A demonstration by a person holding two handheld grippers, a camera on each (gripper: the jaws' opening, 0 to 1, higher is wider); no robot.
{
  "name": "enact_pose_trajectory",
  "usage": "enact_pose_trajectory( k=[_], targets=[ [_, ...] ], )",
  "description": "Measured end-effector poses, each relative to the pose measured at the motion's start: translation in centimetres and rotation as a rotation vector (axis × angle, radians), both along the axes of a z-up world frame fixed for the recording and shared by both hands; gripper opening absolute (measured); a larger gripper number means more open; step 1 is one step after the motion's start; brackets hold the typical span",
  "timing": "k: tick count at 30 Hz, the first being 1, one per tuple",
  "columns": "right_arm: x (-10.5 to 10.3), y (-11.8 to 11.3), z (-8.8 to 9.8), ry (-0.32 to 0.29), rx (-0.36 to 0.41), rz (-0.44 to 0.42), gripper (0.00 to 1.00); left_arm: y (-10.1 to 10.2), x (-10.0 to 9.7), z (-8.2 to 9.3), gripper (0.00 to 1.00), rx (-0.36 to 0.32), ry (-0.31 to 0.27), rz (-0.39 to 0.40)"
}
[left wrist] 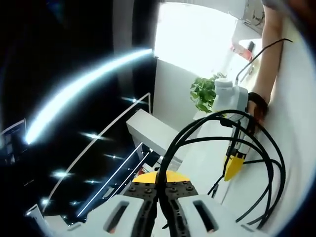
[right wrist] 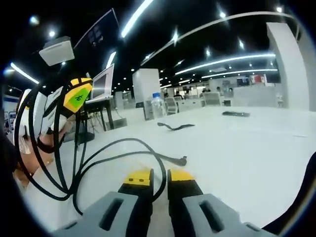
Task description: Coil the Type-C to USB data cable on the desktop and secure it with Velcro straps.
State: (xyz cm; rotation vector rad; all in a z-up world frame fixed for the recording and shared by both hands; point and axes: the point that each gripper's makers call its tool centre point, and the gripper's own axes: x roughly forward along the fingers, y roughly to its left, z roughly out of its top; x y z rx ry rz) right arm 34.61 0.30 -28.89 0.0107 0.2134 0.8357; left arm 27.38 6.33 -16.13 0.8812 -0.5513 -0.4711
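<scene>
1. The thin black Type-C to USB data cable (right wrist: 106, 153) lies partly coiled: several loops hang in the air at the left of the right gripper view, while its free tail runs out over the white desktop (right wrist: 247, 148).
2. The left gripper (left wrist: 160, 190), grey-bodied with yellow-tipped jaws, has its jaws pressed together on the cable strands where the loops gather, so it holds the coil.
3. The right gripper (right wrist: 159, 177), of the same build, has its jaws drawn close with a narrow gap; a strand curves down between them, but whether it is truly pinched cannot be told.
4. The free tail ends in a small dark plug (right wrist: 182, 160), lying flat on the desktop just ahead of the right gripper's tips and a little to their right; its long axis runs roughly left to right, plug end pointing right.
5. The right gripper is judged the nearer one for drawing in the tail.
6. A dark Velcro strap (right wrist: 175, 127) lies farther back on the desktop, well apart from both.
</scene>
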Motion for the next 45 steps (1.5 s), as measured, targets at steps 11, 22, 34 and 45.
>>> enact_pose_trajectory(
  k=[11,22,34,45],
  targets=[
    [0.4,-0.5,0.6,0.011,0.045,-0.018,0.05,0.1,0.4,-0.5,0.04,0.002,0.024,0.008],
    [0.2,-1.0,1.4,0.02,0.103,-0.021,0.04,1.0,1.5,-1.0,0.04,-0.048,0.094,0.023],
    [0.8,-2.2,2.0,0.073,0.196,-0.062,0.03,1.7,2.5,-1.7,0.04,-0.113,0.184,0.018],
    [-0.2,-1.3,3.1,0.096,0.262,-0.032,0.02,1.6,2.4,-1.8,0.04,-0.104,0.184,0.018]
  ],
)
